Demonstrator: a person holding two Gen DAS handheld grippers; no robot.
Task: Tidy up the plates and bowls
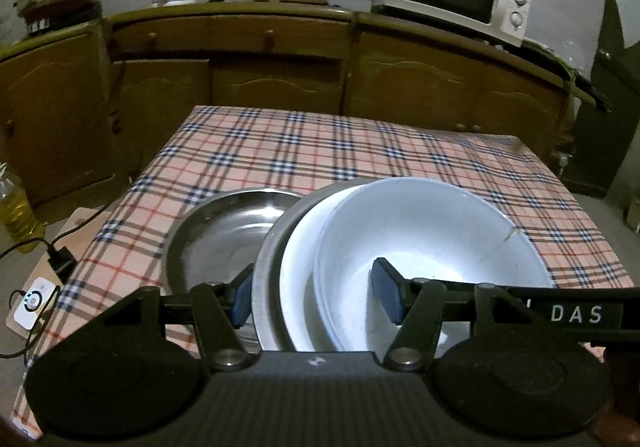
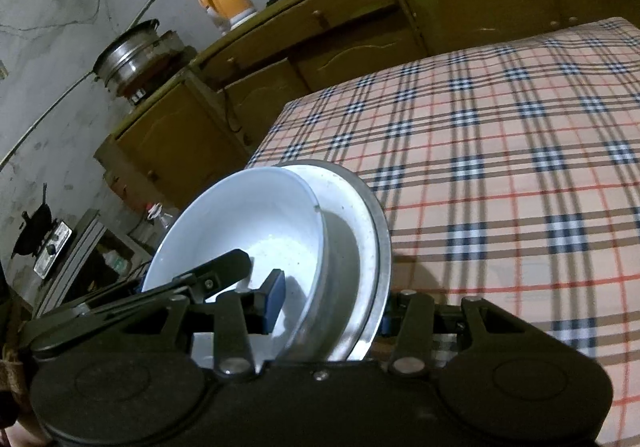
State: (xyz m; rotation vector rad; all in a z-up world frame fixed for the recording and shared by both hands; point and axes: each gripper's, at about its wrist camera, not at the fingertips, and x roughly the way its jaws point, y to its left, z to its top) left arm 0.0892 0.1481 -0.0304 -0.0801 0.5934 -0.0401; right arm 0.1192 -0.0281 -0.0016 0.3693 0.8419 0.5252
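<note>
Bowl (image 1: 432, 247), white, sits lower centre of the left view, nested in a white plate (image 1: 298, 279) and a steel plate (image 1: 264, 271), tilted over a second steel plate (image 1: 216, 235) on the checked tablecloth (image 1: 320, 143). Left gripper (image 1: 316, 297) fingers straddle the stack's near rim, apparently clamping it. Right gripper (image 2: 328, 307) fingers likewise bracket the stack's edge, lower centre; far finger mostly hidden.

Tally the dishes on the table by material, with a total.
Steel plates: 2 — one lying alone, one under the stack.
White bowls: 2 — outer, inner.
Total: 4.
</note>
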